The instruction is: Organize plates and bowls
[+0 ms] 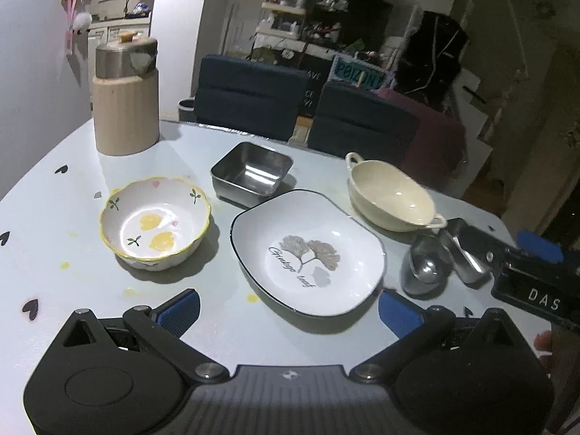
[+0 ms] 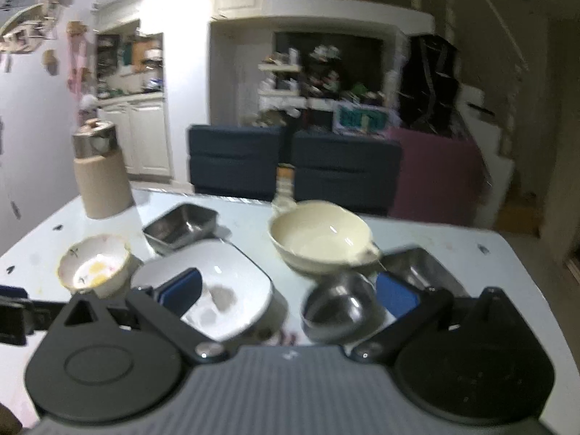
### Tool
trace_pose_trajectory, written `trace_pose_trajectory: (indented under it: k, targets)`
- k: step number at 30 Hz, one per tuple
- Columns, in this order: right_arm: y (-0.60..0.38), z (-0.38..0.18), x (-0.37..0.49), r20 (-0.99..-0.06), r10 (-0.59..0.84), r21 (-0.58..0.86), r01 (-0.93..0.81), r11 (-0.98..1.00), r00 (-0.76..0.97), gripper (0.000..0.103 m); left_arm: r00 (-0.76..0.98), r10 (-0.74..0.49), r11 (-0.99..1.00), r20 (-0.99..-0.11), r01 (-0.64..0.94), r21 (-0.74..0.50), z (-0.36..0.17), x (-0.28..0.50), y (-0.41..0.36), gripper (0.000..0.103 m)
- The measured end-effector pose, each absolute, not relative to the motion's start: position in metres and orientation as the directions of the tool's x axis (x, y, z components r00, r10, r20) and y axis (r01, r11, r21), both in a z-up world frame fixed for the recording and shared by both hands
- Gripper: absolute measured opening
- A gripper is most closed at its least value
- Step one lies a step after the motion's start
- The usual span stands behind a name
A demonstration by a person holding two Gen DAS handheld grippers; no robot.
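On the pale blue table the dishes lie spread out and unstacked: a scalloped bowl with yellow lemons on the left, a white ginkgo-leaf plate in the middle near the edge, a square steel dish just beyond it, and a cream two-handled bowl to the right and farther back. Right of the plate sits a round steel bowl, with a second steel dish just beside it. A tall beige canister with a metal lid stands at the far left. The left gripper hovers near the plate's near edge, jaws spread wide, holding nothing. The right gripper, blurred in its own view, hangs above the plate and round steel bowl, jaws likewise wide apart and empty. Two dark blue chairs stand beyond the table
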State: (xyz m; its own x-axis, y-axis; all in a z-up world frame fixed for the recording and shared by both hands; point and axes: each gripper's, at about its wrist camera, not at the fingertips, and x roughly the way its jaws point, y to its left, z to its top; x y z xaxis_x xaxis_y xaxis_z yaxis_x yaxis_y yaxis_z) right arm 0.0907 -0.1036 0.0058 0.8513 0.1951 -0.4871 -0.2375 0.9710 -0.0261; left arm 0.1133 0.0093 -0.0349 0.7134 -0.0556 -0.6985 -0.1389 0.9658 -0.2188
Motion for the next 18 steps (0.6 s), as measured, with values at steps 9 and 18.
trace_pose_trajectory:
  k: [9,18]
  targets:
    - [-0.078,-0.02,0.177,-0.49,0.227,-0.08,-0.303,0.95,0.841,0.103,0.654,-0.032,0.942,-0.756,-0.232,-0.241,-0.061,0.164,0.026,0.103]
    - [-0.072,-0.068,0.259,-0.668,0.331,0.054,-0.401,0.915,0.666,0.084,0.556,-0.088,0.865,-0.827,-0.369,-0.34,-0.097,0.193,0.049,0.103]
